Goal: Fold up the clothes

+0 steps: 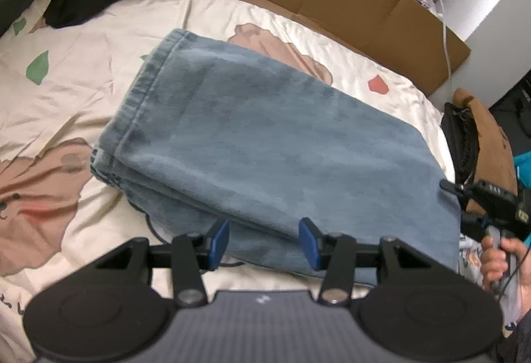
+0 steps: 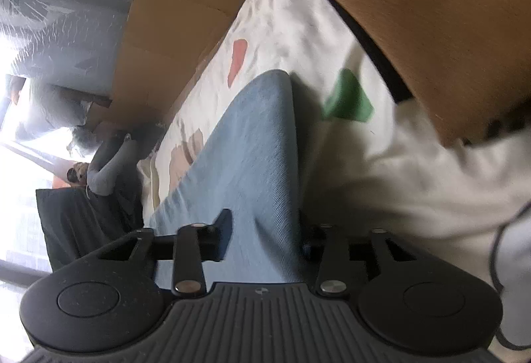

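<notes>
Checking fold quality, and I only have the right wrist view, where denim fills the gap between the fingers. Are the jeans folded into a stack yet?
Observer: Yes. The left wrist view shows the jeans folded in layers on the bed sheet, with the hems stacked at the far left end.
Operator: Where on them is the right gripper?
Observer: The right gripper has its tip at the jeans' right-hand corner, and a hand holds it.
Operator: And the left gripper?
Observer: The left gripper is at the near folded edge, its jaws open and its blue pads not squeezing the denim.

Left claw (image 1: pixel 264 241): black linkage, blue pads, silver screws, ribbed grey housing.
</notes>
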